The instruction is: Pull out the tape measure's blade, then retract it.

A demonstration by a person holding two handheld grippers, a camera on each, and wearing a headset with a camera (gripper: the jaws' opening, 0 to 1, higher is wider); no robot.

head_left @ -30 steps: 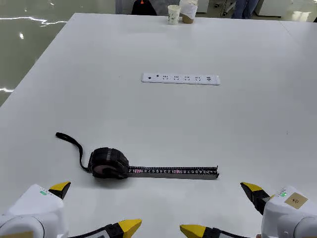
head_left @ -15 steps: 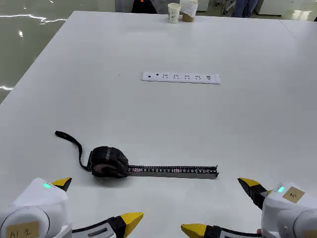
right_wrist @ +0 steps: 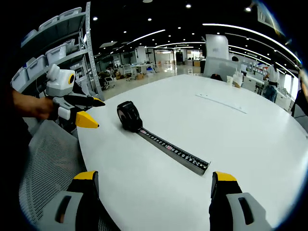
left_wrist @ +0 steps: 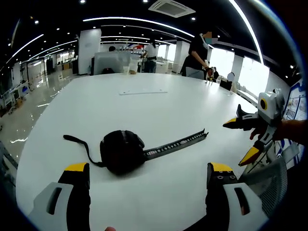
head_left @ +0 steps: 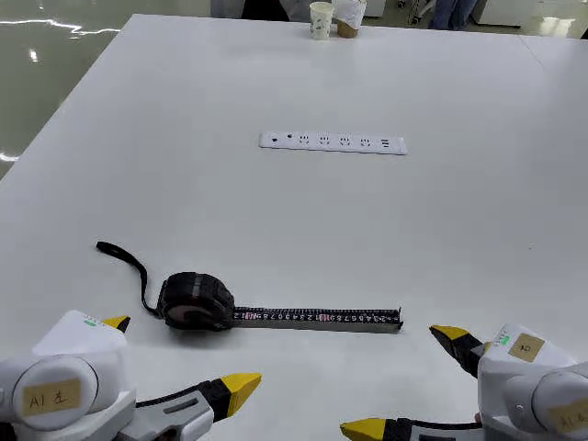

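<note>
A black tape measure (head_left: 196, 301) lies on the white table (head_left: 294, 211), its blade (head_left: 317, 319) pulled out flat to the right, its hooked tip (head_left: 399, 318) free. A black wrist strap (head_left: 124, 265) trails off its left side. My left gripper (head_left: 175, 356) is open at the near edge, just in front of the case (left_wrist: 122, 150). My right gripper (head_left: 409, 381) is open too, close in front of the blade's tip (right_wrist: 204, 166). Nothing sits between either pair of fingers. The case (right_wrist: 129, 114) and blade (left_wrist: 175, 144) lie ahead of both grippers.
A white power strip (head_left: 332, 142) lies mid-table beyond the tape. Two paper cups (head_left: 322, 20) stand at the far edge. A grey mesh chair back (right_wrist: 45, 163) is near me. People stand at the table's far side (left_wrist: 197, 50).
The head view has dipped and drifted slightly. Both grippers have crept forward a little toward the tape. The tape measure and its extended blade lie as before.
</note>
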